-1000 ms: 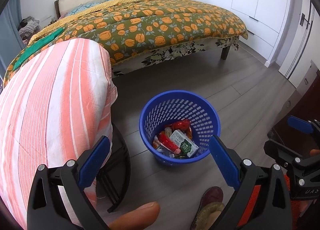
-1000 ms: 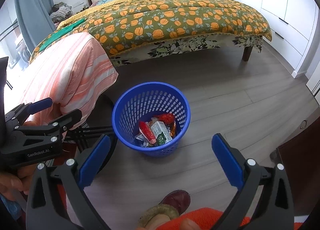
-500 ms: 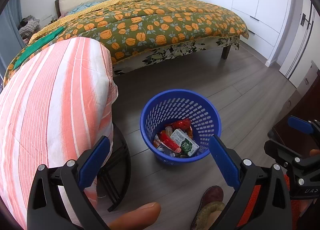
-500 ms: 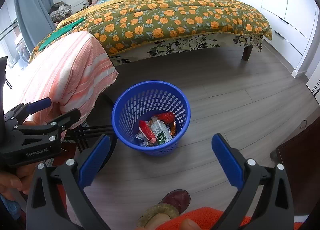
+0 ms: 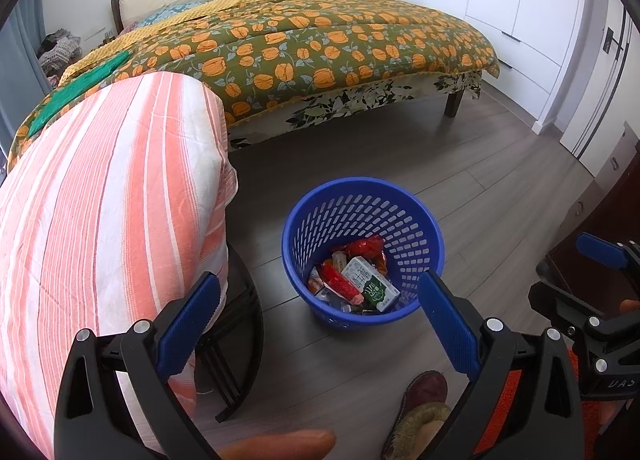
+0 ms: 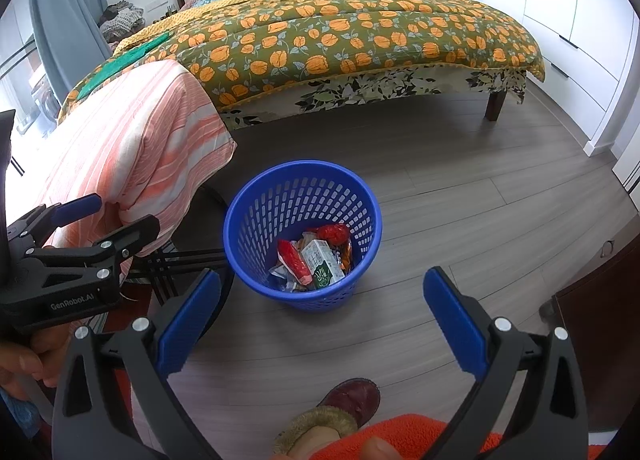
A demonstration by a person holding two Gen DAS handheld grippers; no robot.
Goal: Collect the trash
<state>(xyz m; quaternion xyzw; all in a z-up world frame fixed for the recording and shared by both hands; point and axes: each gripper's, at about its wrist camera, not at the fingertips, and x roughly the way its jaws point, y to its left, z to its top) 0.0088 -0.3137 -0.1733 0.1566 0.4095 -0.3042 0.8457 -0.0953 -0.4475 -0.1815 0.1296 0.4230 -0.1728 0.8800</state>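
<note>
A blue perforated trash basket stands on the grey wood floor; it also shows in the right wrist view. Inside it lie a white and green carton, red wrappers and other small trash; the carton and a red wrapper show in the right wrist view too. My left gripper is open and empty, above and in front of the basket. My right gripper is open and empty, also in front of the basket. Each gripper appears at the edge of the other's view.
A table draped in an orange and white striped cloth stands left of the basket, with black legs under it. A bed with a floral quilt fills the back. White wardrobes line the right. A dark cabinet is at right. A slippered foot is below.
Both views have shifted only slightly; the basket sits a touch higher in frame. Both grippers stay open and empty.
</note>
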